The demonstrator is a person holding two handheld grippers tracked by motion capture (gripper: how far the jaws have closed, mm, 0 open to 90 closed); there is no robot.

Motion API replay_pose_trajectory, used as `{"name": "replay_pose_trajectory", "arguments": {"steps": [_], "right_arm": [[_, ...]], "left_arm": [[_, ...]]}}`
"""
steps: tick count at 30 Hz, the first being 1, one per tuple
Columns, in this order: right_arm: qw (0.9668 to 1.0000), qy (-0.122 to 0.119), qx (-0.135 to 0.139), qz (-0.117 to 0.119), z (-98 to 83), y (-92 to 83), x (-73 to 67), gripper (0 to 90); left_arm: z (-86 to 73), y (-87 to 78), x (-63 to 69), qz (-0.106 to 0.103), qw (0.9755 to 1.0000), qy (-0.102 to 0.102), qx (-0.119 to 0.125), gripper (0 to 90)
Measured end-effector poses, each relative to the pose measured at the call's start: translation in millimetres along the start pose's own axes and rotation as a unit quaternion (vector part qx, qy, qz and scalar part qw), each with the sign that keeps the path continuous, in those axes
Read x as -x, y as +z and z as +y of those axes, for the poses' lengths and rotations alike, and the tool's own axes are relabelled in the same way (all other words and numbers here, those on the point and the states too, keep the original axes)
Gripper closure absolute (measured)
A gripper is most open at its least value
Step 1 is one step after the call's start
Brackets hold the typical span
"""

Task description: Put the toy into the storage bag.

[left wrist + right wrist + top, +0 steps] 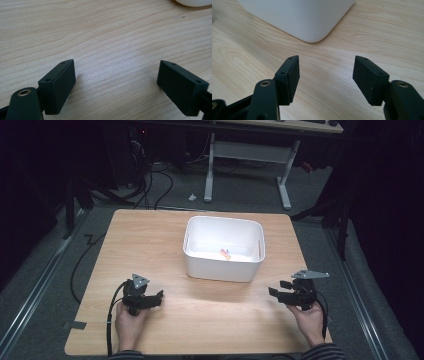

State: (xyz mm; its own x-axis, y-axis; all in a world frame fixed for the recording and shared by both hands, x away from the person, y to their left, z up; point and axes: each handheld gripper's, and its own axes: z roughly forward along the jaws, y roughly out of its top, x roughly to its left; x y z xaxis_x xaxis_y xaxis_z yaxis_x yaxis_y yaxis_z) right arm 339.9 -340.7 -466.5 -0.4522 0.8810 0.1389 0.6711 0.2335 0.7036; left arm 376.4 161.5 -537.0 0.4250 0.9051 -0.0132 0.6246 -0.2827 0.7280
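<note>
White tub (223, 265) sits on table (150, 245), ahead of both grippers. Left gripper (116, 82) spread, empty. Right gripper (325, 75) spread, empty, tub corner just ahead. Tub likely light, stiff, slick plastic; pinch the rim. Small orange item (225, 253) inside.

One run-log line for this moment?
left tool: open, empty | right tool: open, empty | white bin: small orange item inside | both on table

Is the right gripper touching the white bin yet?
Apart. In the right gripper view, bare table shows between the right gripper and the white bin.
</note>
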Motion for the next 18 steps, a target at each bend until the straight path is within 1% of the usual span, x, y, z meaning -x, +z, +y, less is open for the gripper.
{"name": "replay_pose_trajectory", "arguments": {"steps": [2,4,6,8,13,18], "right_arm": [[1.0,-0.005,0.0,-0.007,-3.4,4.5,0.4,38.0],[0.9999,-0.004,-0.004,-0.01,-5.7,7.8,0.5,37.8],[0.9998,-0.008,-0.008,-0.017,-9.3,13.3,1.3,37.4],[0.9996,-0.009,-0.012,-0.026,-12.2,17.2,1.3,35.9],[0.9979,-0.021,-0.022,-0.057,-20.6,29.2,0.7,34.5],[0.9965,-0.028,-0.024,-0.075,-26.2,37.5,0.0,34.3]], "left_arm": [[0.0,0.0,0.0,0.0,1.0,0.0,0.0,15.6],[0.0,0.0,0.0,0.0,1.0,0.0,0.0,15.6],[0.0,0.0,0.0,0.0,1.0,0.0,0.0,15.6],[0.0,0.0,0.0,0.0,1.0,0.0,0.0,15.6],[0.0,0.0,0.0,0.0,1.0,0.0,0.0,15.6],[0.0,0.0,0.0,0.0,1.0,0.0,0.0,15.6]]}}
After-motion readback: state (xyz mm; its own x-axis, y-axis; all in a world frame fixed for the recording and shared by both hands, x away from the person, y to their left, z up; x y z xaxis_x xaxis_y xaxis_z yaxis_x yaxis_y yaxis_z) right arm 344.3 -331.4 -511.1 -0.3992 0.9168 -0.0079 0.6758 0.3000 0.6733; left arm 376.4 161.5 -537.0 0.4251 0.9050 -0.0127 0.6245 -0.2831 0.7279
